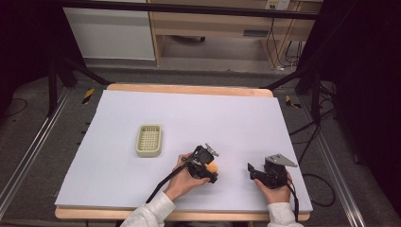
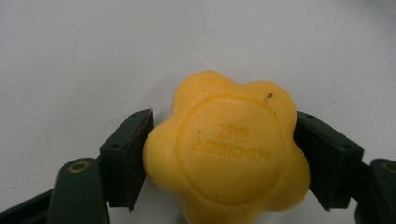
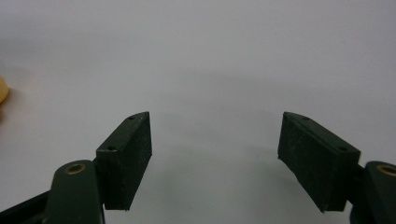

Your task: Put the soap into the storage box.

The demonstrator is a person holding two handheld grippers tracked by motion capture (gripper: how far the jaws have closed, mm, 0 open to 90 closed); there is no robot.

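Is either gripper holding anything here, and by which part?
The left gripper is shut on the yellow flower-shaped soap, its jaws pressing two opposite side edges. The right gripper is open, with nothing between its jaws.

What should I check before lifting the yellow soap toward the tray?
1. Left gripper jaws on both sides of the yellow soap: ok.
2. Jaws actually squeezing it: cannot tell.
3. Soap centred between the jaws: ok.
4. Right gripper open, holding nothing: ok.
5. Right gripper off the route to the tray: ok, it sits on the other side.
6. Tray free inside: ok, slatted bottom shows in the high view.
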